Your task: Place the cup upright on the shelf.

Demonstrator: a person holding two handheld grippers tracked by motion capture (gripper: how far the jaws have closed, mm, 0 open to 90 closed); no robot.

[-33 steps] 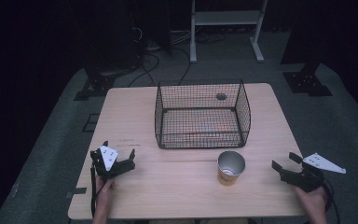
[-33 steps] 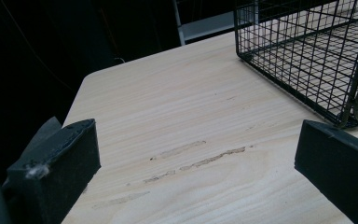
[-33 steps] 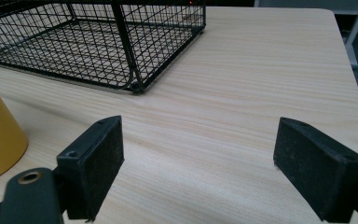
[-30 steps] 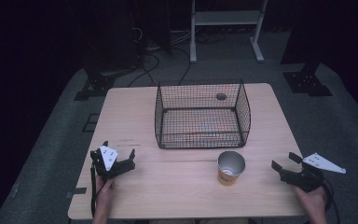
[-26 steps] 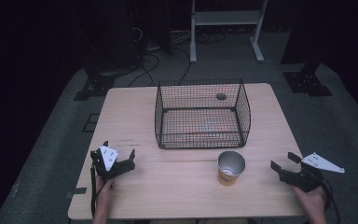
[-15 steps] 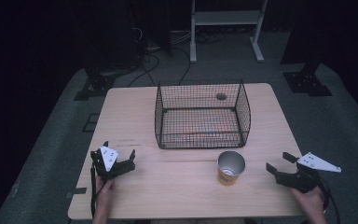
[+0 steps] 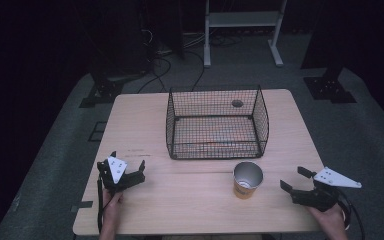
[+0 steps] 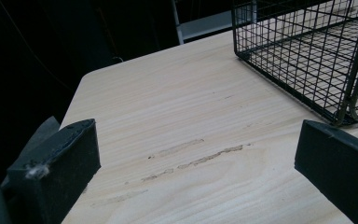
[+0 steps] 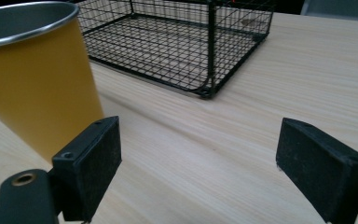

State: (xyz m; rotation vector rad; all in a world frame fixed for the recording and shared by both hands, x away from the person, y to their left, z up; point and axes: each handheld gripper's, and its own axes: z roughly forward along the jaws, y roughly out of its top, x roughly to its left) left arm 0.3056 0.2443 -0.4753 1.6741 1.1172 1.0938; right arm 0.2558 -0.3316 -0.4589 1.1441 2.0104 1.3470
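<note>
A yellow cup (image 7: 247,180) with a metal rim stands upright on the wooden table (image 7: 180,205), just in front of a black wire basket (image 7: 215,125). My right gripper (image 7: 296,179) is open near the table's right front edge, a short way right of the cup. In the right gripper view the cup (image 9: 37,74) stands beyond the left jaw, outside the gap of the right gripper (image 9: 205,158). My left gripper (image 7: 125,165) is open at the table's left front, over bare wood. In the left gripper view the left gripper (image 8: 200,158) faces the basket (image 8: 317,51) corner.
A round dark hole (image 7: 237,103) shows in the tabletop behind the basket. Beyond the table are a white metal stand (image 7: 240,25), cables (image 7: 180,55) on the grey floor and dark equipment bases (image 7: 330,87). Faint scuff marks (image 8: 191,156) cross the wood.
My right gripper has moved left toward the cup. The left gripper, cup and basket have stayed put.
</note>
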